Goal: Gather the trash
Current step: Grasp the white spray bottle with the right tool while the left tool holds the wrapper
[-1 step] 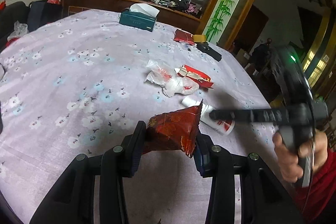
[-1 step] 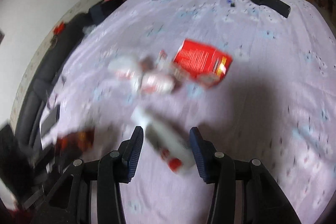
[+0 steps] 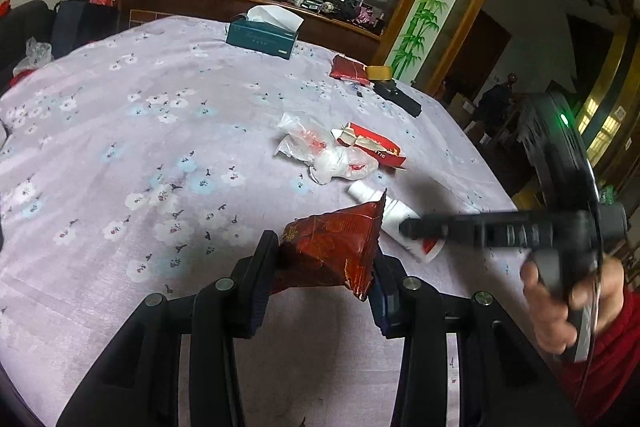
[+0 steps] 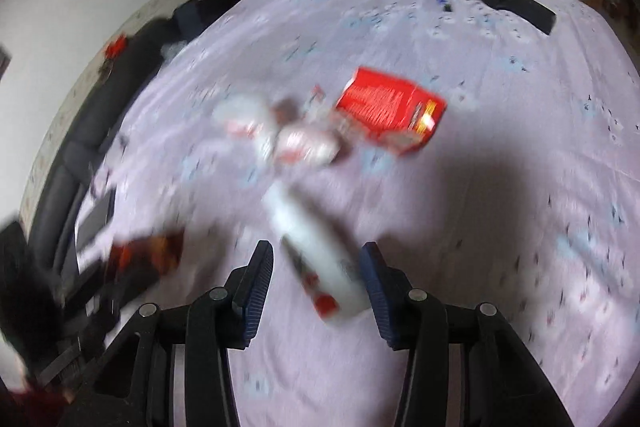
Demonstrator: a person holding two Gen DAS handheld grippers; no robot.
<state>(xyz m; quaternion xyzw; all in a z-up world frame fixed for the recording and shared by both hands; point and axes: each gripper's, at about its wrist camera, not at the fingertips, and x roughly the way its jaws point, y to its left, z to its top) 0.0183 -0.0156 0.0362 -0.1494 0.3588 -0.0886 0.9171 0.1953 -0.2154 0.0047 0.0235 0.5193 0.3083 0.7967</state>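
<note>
Wide bare stretch of lilac floral tablecloth (image 3: 120, 147) on left, soft, lightly creased. Left gripper (image 3: 324, 267) clamped on crinkled dark-red foil snack wrapper (image 3: 332, 251), held above cloth, pointed corner up. Mid-table: crumpled clear plastic bags (image 3: 320, 155) touching flattened red cardboard carton (image 3: 376, 147). Just beside, white cylindrical plastic bottle with red label (image 4: 316, 259) lying on cloth between right gripper (image 4: 316, 283) fingers, jaws spread, contact unclear (view blurred). Far edge: teal tissue box (image 3: 262, 37). Right of bottle, open cloth to table edge.
</note>
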